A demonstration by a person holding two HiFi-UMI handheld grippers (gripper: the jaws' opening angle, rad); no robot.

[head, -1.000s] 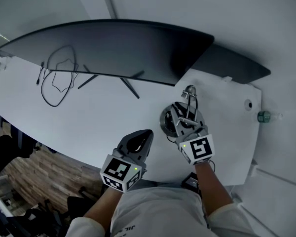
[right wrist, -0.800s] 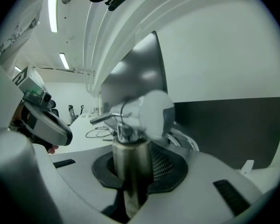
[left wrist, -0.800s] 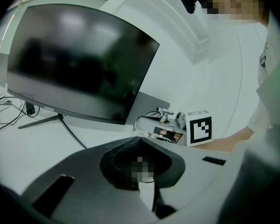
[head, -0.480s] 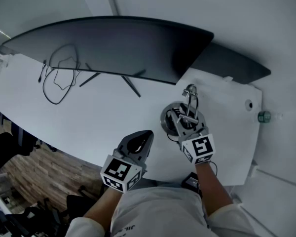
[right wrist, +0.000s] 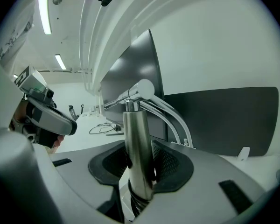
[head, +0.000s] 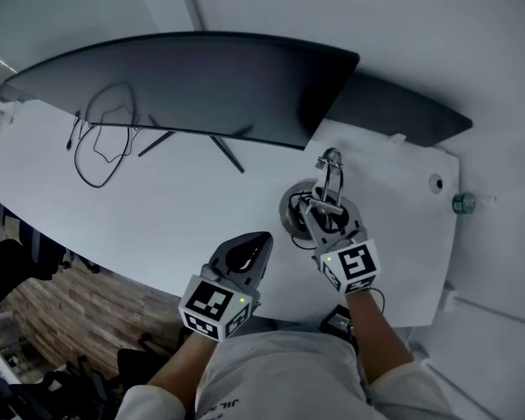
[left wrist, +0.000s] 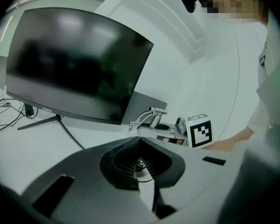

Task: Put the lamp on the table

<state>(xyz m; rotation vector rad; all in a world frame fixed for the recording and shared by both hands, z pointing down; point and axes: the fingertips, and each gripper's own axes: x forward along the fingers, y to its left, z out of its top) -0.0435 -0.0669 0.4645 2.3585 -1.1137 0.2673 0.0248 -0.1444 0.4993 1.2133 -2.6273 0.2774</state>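
Note:
A metal desk lamp stands on the white table (head: 157, 208); its round base (head: 289, 213) rests on the tabletop and its head (head: 330, 159) points toward the monitor. My right gripper (head: 322, 206) straddles the lamp's upright stem (right wrist: 137, 153). Its jaws are opening, the stem still stands between them, and the dark pads (right wrist: 170, 164) look slack on it. My left gripper (head: 255, 239) hovers at the table's near edge, left of the lamp, shut with nothing in it. In the left gripper view the lamp (left wrist: 149, 120) shows beyond the closed jaws.
A wide curved monitor (head: 201, 81) on thin legs spans the back of the table, with a second dark panel (head: 402, 112) to its right. Loose cables (head: 101, 138) lie at the left. A cable hole (head: 435, 183) and a small bottle (head: 464, 204) sit at the far right.
My right gripper's jaws, closed on the lamp stem a second ago, now stand apart around it. The lamp stays on the table. My left gripper has not moved.

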